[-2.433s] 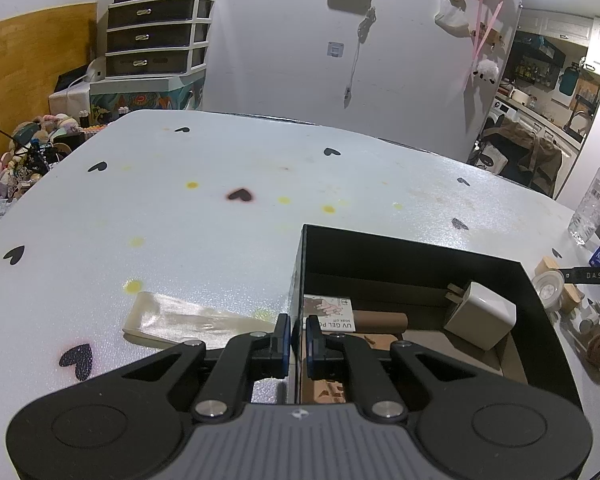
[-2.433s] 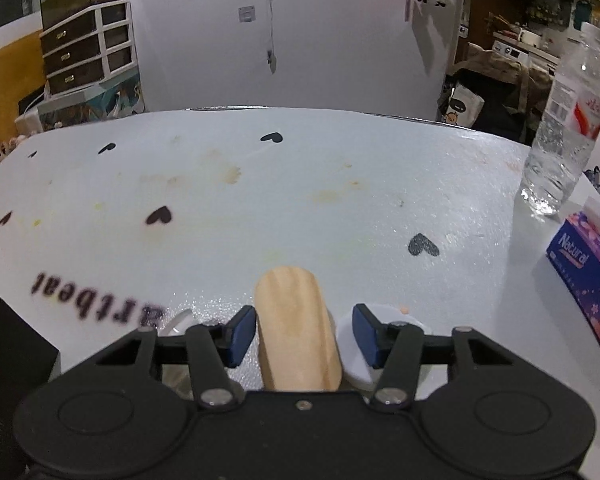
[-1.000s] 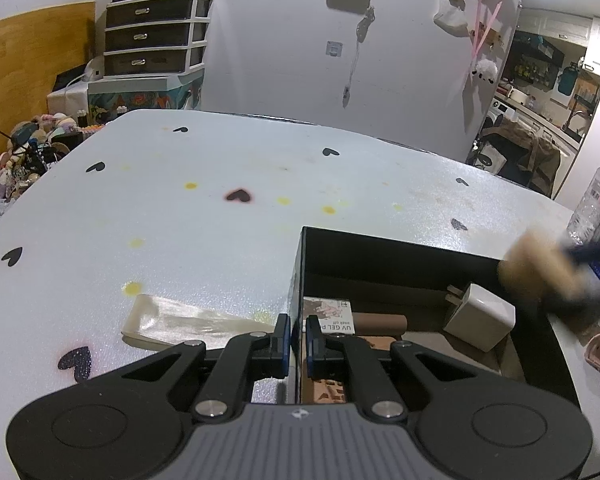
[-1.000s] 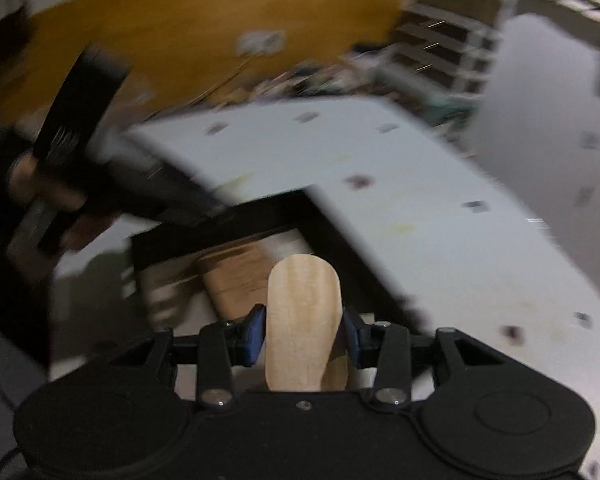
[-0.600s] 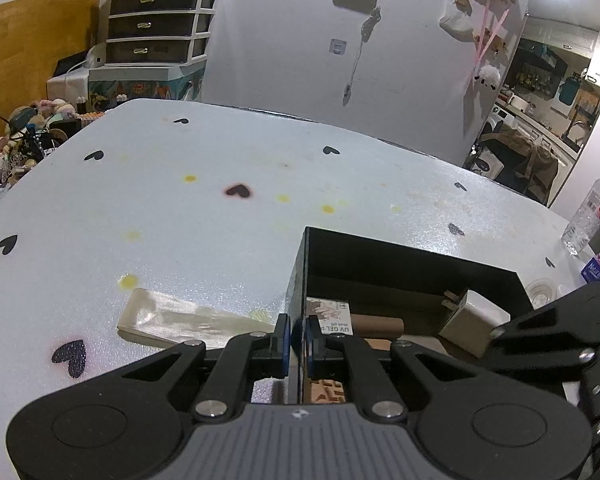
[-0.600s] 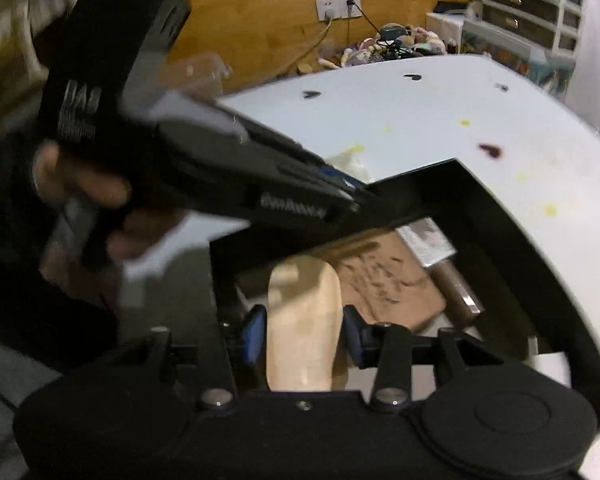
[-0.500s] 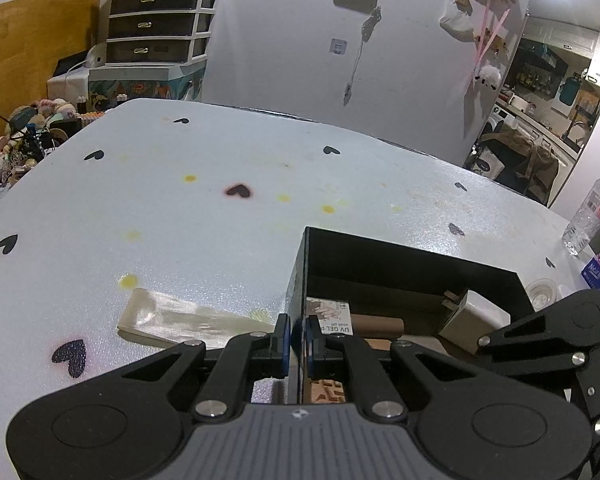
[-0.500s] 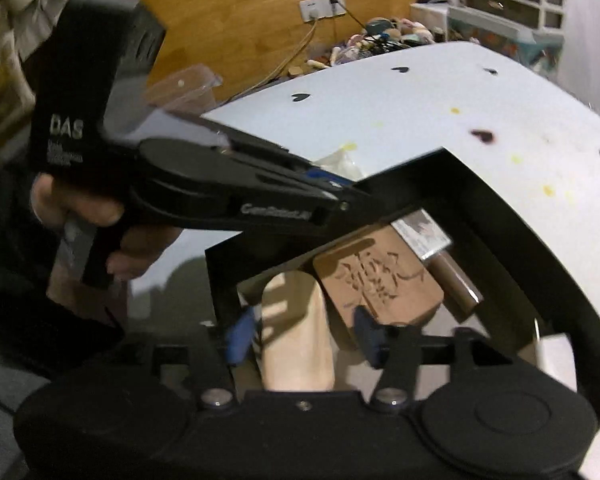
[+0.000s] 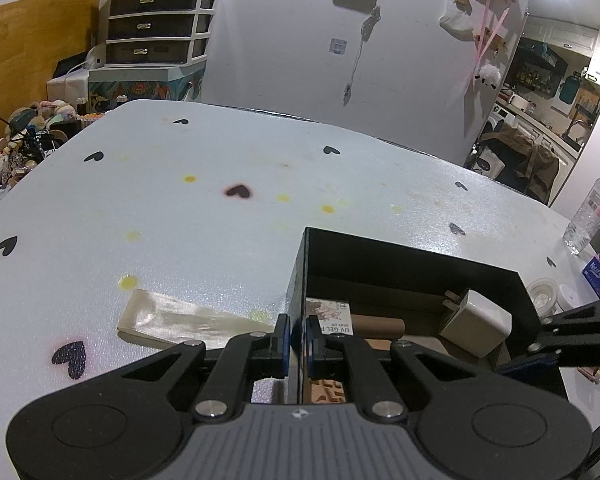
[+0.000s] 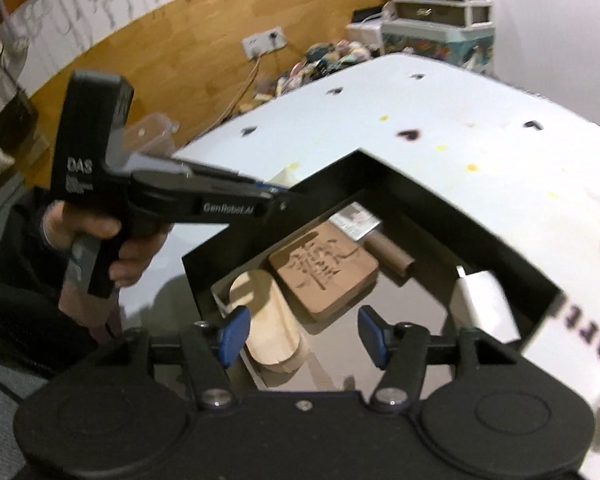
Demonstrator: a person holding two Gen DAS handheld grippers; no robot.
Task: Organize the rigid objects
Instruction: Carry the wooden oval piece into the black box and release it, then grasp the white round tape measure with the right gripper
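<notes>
The right claw [image 10: 300, 334] has swung from white table [image 9: 220, 216] over black box [image 9: 412, 256].

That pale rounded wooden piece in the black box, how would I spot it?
Find the black box on the white table. Inside, by the near corner, the pale wooden piece lies beside a darker carved wooden block. It alone is light, smooth and round-ended.

Home: drawer unit [image 9: 158, 28], plush toy heap [image 9: 28, 120], kitchen shelves [image 9: 540, 76] through doorway.
</notes>
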